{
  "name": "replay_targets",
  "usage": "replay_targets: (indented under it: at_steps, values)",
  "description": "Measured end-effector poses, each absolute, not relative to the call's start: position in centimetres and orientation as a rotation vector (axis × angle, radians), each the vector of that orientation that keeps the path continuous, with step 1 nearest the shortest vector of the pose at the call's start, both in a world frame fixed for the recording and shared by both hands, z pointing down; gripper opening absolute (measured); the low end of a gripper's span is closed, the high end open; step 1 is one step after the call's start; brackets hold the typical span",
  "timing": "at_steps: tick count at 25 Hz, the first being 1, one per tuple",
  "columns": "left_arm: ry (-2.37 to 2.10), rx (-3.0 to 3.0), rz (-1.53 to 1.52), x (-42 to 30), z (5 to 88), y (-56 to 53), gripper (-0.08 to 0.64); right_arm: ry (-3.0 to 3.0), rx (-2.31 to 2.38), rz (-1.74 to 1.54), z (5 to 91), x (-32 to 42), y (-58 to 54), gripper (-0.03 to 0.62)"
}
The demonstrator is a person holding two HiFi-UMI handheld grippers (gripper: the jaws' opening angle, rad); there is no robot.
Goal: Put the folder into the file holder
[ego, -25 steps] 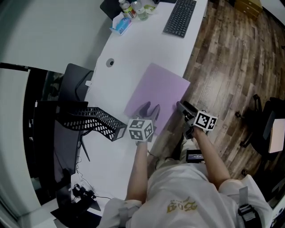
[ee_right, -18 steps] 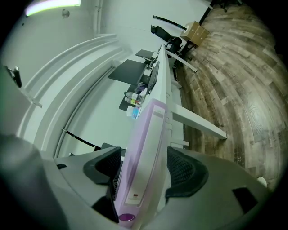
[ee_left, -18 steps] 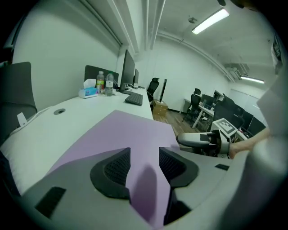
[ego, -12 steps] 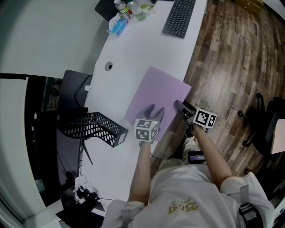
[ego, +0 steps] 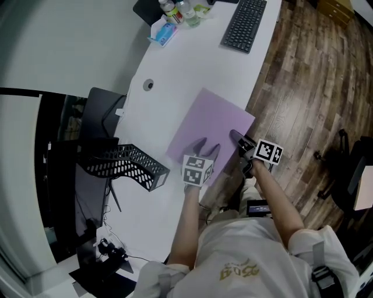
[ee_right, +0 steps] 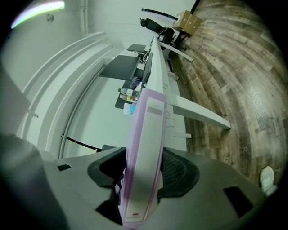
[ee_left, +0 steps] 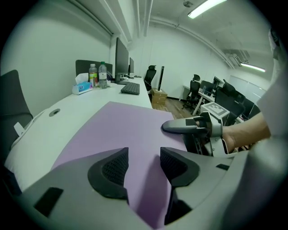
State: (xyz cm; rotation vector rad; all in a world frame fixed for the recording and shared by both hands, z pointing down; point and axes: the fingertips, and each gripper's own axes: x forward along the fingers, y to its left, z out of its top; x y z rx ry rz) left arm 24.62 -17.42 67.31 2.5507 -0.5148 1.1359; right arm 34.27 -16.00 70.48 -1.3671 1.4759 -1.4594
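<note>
Office w/ long desk point(ego: 169, 81), keyboard point(ego: 245, 26), monitors point(ee_left: 120, 60), swivel chairs point(ee_left: 194, 84), strip lights point(ee_left: 204, 8)

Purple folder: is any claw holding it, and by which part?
The right claw is closing on the purple folder, at its floor-side edge, touching both faces. The left claw is opening above it, nothing between its jaws.

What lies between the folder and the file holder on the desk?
Nothing: the head view shows only bare white desk between the folder and the file holder.

One folder point(ego: 205, 121); one file holder point(ego: 125, 163)
</note>
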Motion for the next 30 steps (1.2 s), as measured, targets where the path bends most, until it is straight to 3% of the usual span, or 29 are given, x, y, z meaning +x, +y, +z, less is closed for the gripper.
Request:
replay_targets:
  at_steps: [15,30]
  values:
    - [-0.511,2.52,1.082,24.7,65.9,-17.2,0.241,1.421,-1.286,-1.423,68.5,34.4,-15.1,0.195]
    - [-0.506,2.485,0.531,27.3,56.9,-18.5,0.23,1.741,-1.419,-0.965,55.8,35.8,-15.9,0.178]
